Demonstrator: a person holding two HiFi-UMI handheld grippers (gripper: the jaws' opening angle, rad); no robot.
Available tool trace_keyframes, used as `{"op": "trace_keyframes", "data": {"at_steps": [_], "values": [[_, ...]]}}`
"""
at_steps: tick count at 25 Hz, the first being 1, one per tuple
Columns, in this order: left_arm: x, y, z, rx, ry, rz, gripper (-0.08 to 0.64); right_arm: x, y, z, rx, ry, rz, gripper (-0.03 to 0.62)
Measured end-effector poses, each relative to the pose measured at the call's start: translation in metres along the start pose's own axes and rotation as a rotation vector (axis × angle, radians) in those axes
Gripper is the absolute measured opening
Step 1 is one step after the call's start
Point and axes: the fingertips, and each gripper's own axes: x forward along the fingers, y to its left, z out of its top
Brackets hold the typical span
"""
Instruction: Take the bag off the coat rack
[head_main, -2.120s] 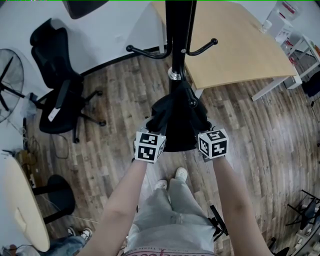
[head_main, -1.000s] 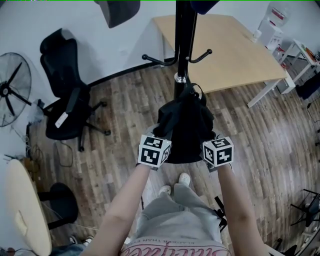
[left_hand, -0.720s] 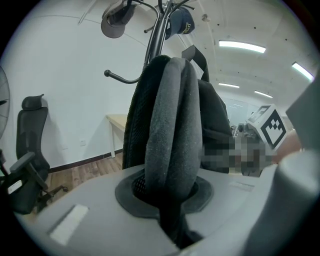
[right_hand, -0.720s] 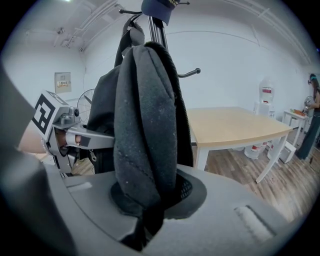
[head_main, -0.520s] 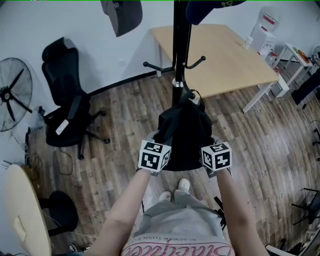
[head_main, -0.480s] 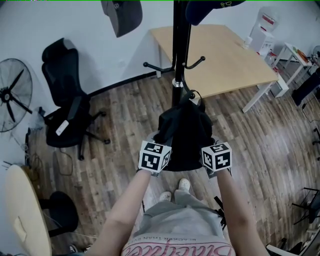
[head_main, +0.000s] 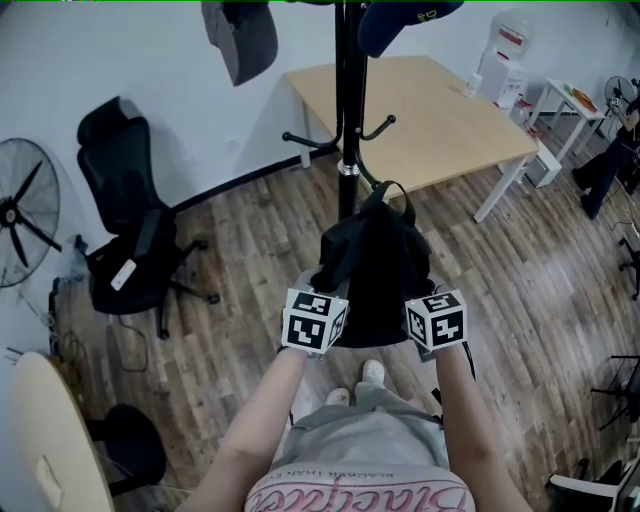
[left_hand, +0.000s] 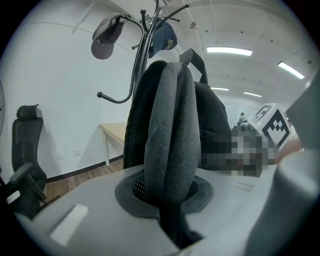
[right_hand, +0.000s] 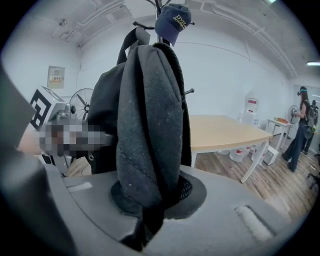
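Note:
A black backpack (head_main: 375, 262) hangs between my two grippers, just in front of the black coat rack pole (head_main: 340, 100). My left gripper (head_main: 325, 295) is shut on a padded shoulder strap (left_hand: 167, 150), which fills the gap between its jaws. On the other side, my right gripper (head_main: 420, 298) is shut on the other padded strap (right_hand: 147, 145). The bag's top loop (left_hand: 194, 59) stands up free, with no hook through it. A grey cap (head_main: 240, 40) and a navy cap (head_main: 400, 20) hang on the rack's upper hooks. The bag hides the fingertips in the head view.
A black office chair (head_main: 125, 240) and a fan (head_main: 20, 210) stand at the left by the wall. A wooden table (head_main: 430, 110) is behind the rack, with a water dispenser (head_main: 505, 55) beyond it. A person (head_main: 605, 150) stands at the far right. A round table's edge (head_main: 45, 440) is at the lower left.
Both grippers have raised the bag along the pole and drawn it slightly away from the rack. The head view has tilted up, showing more of the caps and the room.

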Motion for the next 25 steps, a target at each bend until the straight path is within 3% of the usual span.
{"op": "trace_keyframes", "data": {"at_steps": [15, 25], "values": [[-0.031, -0.033, 0.051, 0.087, -0.124, -0.099, 0.06, -0.058, 0.002, 0.023, 0.062, -0.087, -0.145, 0.034], [-0.043, -0.057, 0.104, 0.168, -0.263, -0.112, 0.059, -0.099, -0.012, 0.063, 0.005, -0.203, -0.194, 0.034]]}}
